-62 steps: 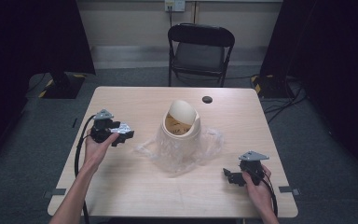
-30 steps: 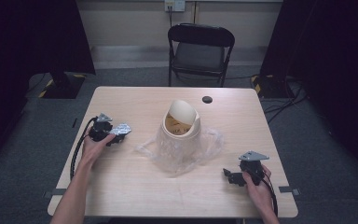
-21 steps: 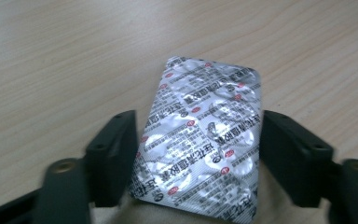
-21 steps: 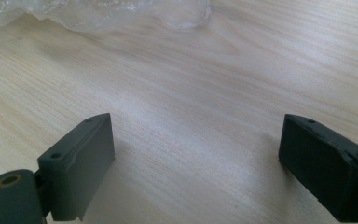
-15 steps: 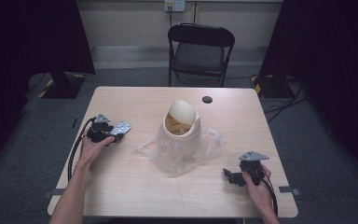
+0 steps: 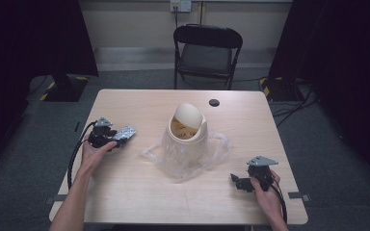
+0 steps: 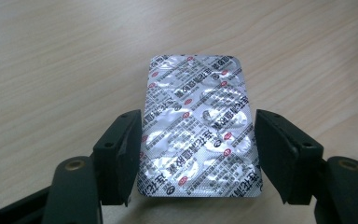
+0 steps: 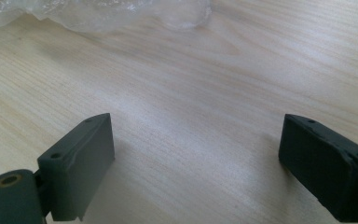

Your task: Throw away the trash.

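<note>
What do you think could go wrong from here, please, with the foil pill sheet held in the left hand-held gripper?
1. The left hand-held gripper grips the pill sheet only by its long edges near one end; the thin foil might buckle or slip out.
2. The small swing-lid bin is upright on a loose clear plastic bag; pushing the sheet against its lid could tip or slide it.
3. The right hand-held gripper is open and apart from the bin, so nothing steadies it.

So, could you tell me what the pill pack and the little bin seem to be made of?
Blister pack: shiny crinkled foil, likely aluminium, printed with text; it glints and dents over each pill pocket.
Bin: smooth matte cream surface, probably plastic.
Bag around it: thin clear film, wrinkled, seemingly plastic.
</note>
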`<state>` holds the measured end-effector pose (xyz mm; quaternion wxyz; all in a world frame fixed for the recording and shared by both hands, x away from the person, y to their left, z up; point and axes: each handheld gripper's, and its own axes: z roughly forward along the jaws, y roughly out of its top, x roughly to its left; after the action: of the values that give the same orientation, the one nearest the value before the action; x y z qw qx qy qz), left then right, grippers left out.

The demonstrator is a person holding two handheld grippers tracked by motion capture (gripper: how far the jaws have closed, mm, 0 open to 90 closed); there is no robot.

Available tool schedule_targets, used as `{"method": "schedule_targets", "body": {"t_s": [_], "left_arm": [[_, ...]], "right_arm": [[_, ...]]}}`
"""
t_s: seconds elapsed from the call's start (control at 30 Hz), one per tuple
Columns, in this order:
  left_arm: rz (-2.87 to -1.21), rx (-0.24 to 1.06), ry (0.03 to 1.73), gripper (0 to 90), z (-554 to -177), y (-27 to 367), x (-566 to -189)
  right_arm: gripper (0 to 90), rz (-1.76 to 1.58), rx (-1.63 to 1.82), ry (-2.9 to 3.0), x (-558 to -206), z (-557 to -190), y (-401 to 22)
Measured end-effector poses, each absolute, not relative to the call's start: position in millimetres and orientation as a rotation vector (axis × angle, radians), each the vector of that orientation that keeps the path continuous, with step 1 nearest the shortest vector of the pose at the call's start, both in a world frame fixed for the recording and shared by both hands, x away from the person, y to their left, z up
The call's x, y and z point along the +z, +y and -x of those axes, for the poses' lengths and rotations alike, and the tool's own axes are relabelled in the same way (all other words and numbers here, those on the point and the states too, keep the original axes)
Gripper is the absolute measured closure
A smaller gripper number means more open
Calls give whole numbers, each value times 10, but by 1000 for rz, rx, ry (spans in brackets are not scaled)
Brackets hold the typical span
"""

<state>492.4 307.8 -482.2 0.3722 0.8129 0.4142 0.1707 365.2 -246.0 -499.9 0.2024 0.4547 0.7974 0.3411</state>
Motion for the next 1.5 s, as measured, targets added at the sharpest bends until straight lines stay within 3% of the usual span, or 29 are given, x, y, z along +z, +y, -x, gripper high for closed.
{"method": "schedule_targets", "body": {"t_s": [0.6,1.5], "left_arm": [[-2015,443,980,342,-4587,3052,-4587],[-1903,334,782,342,-4103,2795,-4120]], "right_arm": [[97,-1270,954,2227,-5000,-3650,-2461],[96,-1271,954,2227,-5000,-3650,-2461]]}}
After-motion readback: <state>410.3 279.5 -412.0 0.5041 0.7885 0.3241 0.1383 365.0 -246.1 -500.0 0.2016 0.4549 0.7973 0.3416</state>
